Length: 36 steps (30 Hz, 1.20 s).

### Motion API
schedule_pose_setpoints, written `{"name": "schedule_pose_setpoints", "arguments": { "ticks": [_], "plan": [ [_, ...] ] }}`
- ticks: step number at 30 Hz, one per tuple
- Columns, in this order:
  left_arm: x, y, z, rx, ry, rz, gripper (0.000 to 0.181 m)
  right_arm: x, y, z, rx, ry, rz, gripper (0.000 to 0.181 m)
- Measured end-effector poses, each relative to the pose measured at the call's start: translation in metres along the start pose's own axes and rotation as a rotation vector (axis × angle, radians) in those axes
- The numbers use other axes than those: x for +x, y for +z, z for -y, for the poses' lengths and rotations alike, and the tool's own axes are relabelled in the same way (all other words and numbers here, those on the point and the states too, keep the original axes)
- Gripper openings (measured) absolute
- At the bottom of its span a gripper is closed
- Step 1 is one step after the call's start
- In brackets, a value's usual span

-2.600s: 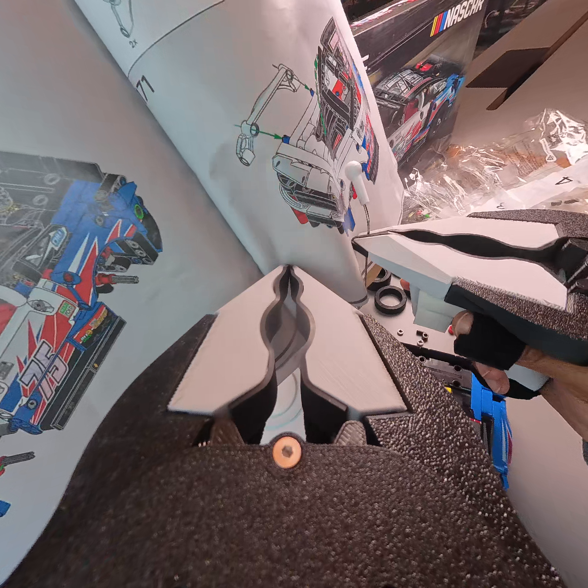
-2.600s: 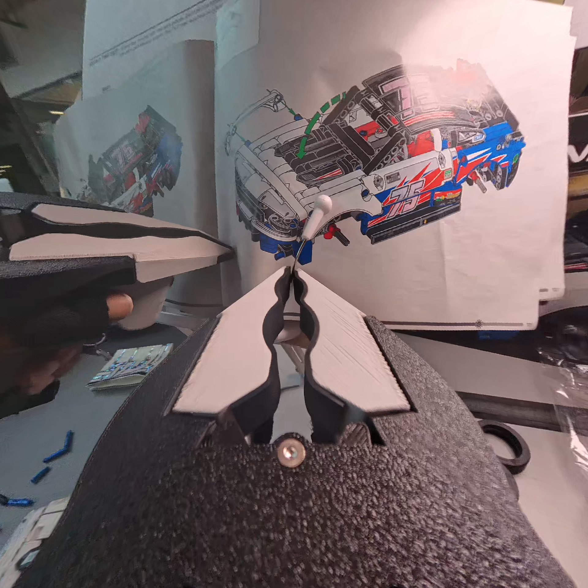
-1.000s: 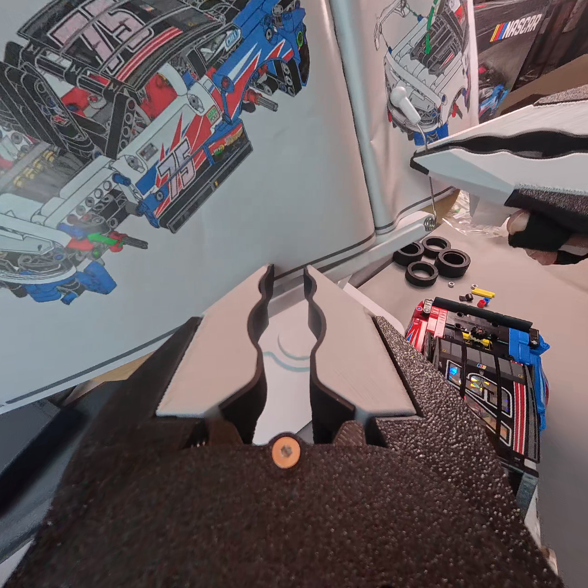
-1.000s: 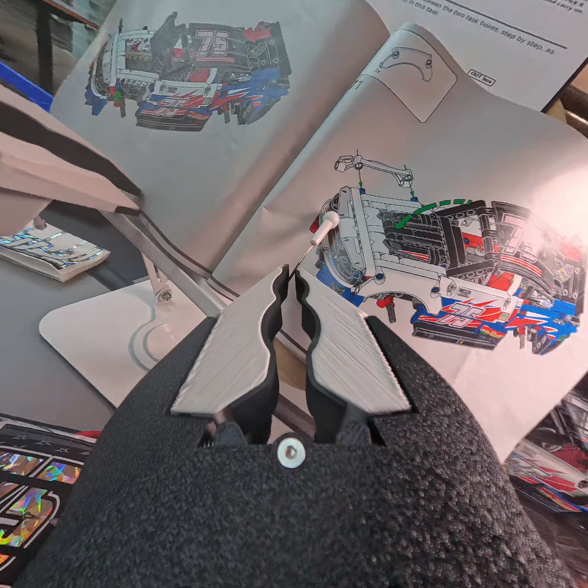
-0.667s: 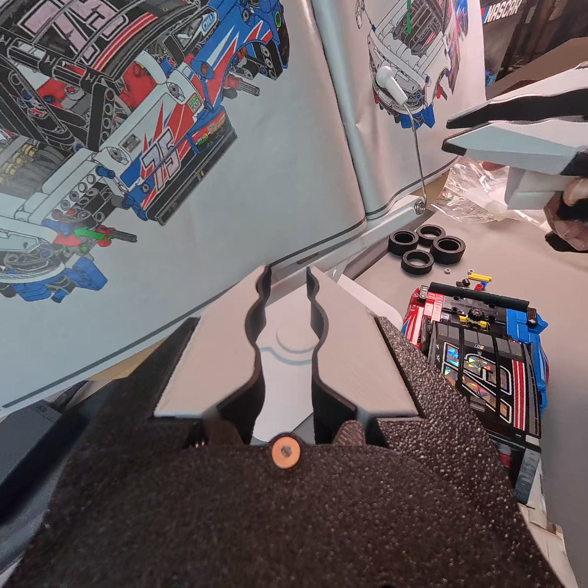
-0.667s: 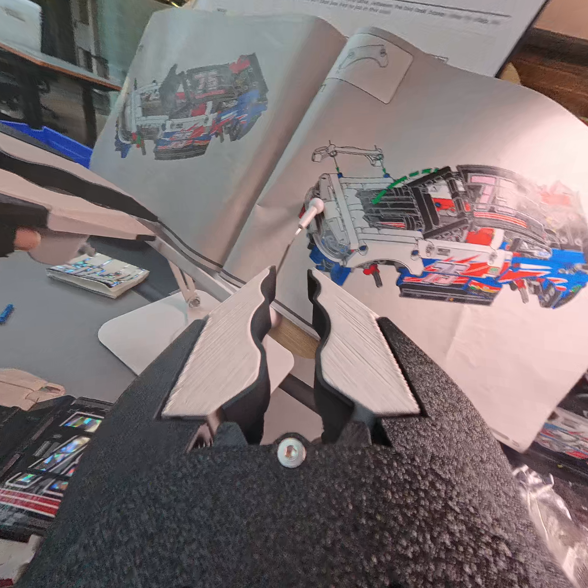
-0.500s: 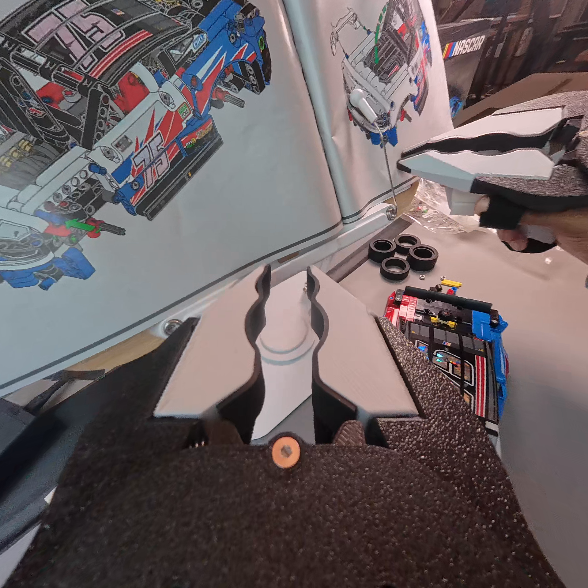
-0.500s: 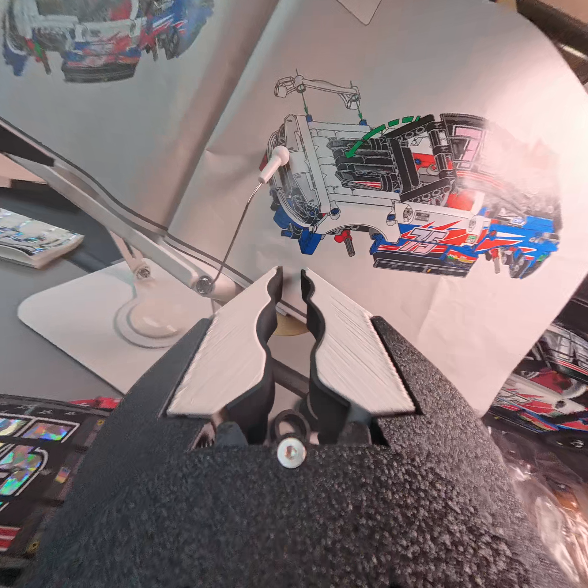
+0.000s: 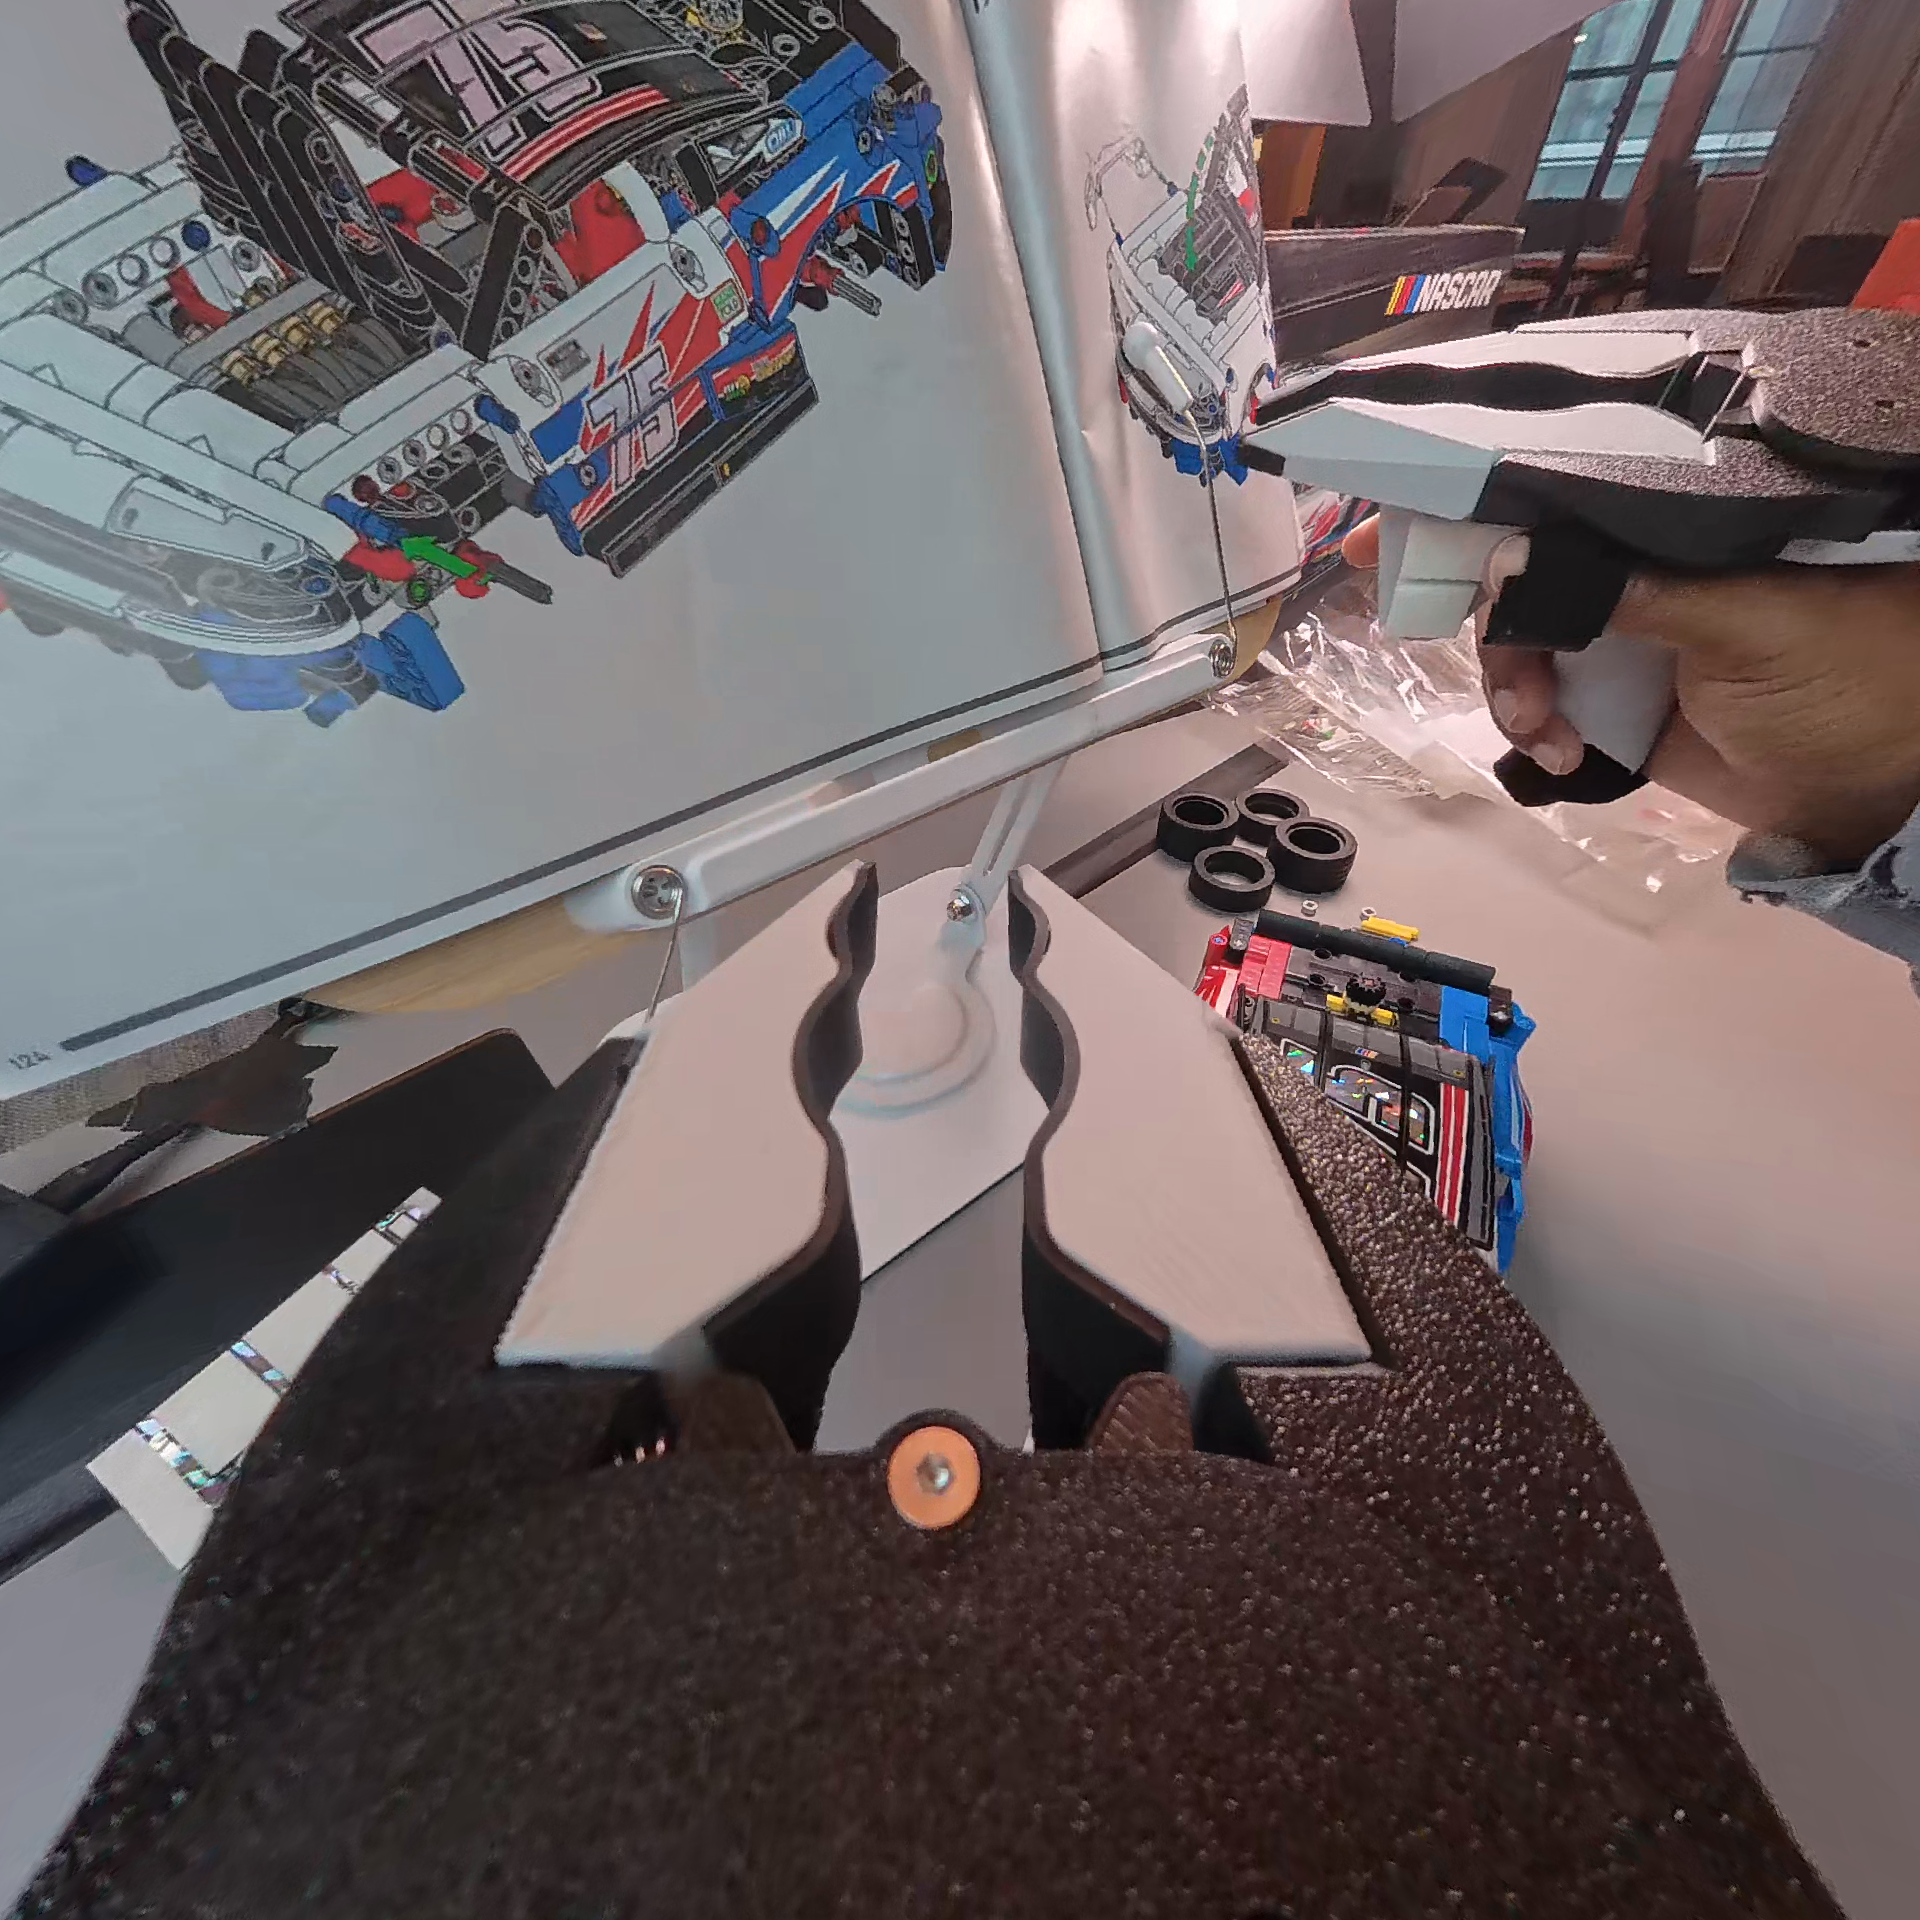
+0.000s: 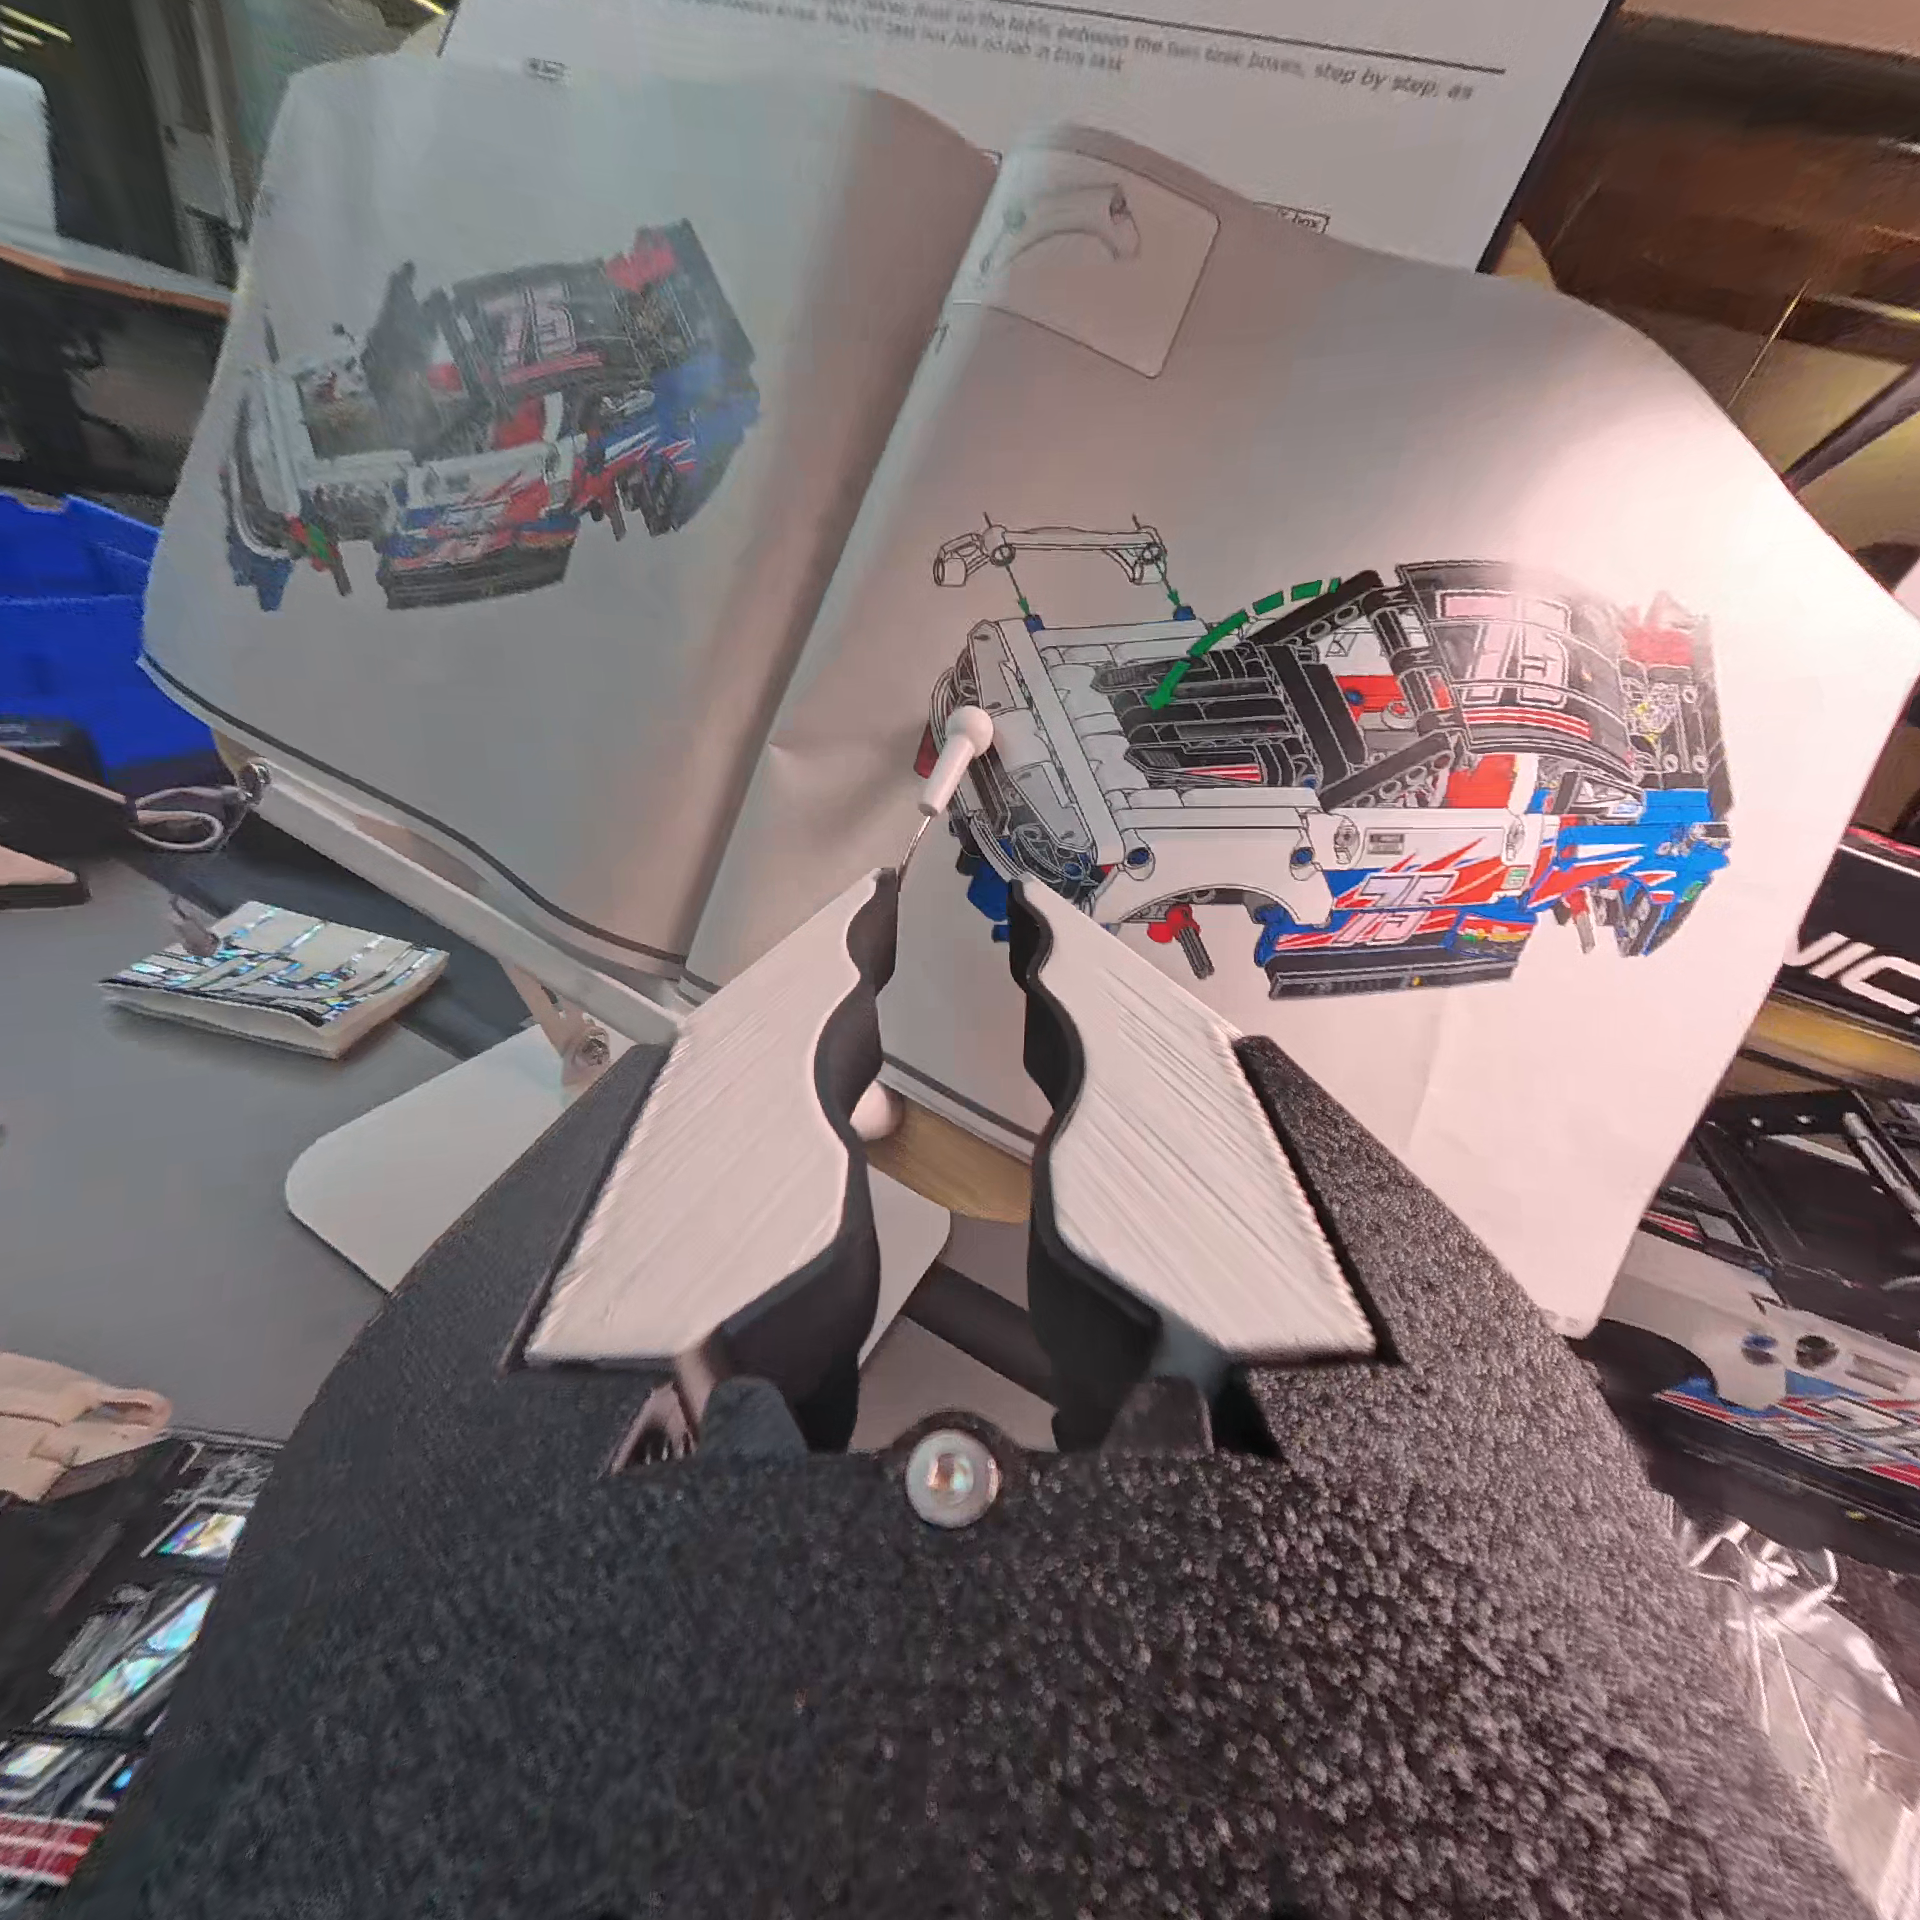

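Observation:
An open instruction booklet with car drawings stands on a white book stand. My left gripper is open and empty, just in front of the stand's ledge and foot. My right gripper is open in front of the right page. The wire page holder with a white tip rests on that page, and its wire runs past my left fingertip without being gripped. The right gripper also shows in the left wrist view, beside the same holder.
A black, red and blue brick car body lies right of the stand, with several black tyres behind it. Clear plastic bags and a dark box are farther back. A shiny sticker sheet lies left of the stand. My hands' fingertips stand some 20 cm from each other.
The right gripper held the wire page holder shut, then opened and let it go onto the right page. The left gripper opened and drew back and down from the page.

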State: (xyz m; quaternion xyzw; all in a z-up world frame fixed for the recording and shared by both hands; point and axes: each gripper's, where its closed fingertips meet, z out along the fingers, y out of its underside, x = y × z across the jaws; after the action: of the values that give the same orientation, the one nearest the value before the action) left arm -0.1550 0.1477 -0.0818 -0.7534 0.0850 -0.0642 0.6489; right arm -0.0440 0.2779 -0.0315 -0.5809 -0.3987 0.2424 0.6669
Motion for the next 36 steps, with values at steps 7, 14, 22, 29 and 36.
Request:
{"name": "schedule_pose_setpoints", "arguments": {
  "ticks": [7,14,22,29,36],
  "plan": [
    [0.008,0.015,0.006,0.002,-0.013,-0.033,0.024,-0.012,0.023,0.001,-0.080,-0.087,-0.018,0.006],
    [0.008,0.017,0.002,-0.003,-0.007,-0.038,0.025,-0.026,0.015,0.009,0.026,-0.448,-0.047,0.001],
    [0.013,0.012,-0.007,-0.024,-0.002,-0.049,0.025,-0.034,0.020,0.005,-0.009,-0.342,0.013,0.014],
    [0.009,0.001,-0.011,-0.019,-0.025,-0.044,0.025,-0.006,0.006,-0.009,-0.011,-0.020,-0.051,0.036],
    [0.007,-0.002,-0.009,0.006,-0.023,-0.023,0.025,-0.004,0.005,-0.019,-0.042,-0.074,-0.083,0.038]
  ]
}}
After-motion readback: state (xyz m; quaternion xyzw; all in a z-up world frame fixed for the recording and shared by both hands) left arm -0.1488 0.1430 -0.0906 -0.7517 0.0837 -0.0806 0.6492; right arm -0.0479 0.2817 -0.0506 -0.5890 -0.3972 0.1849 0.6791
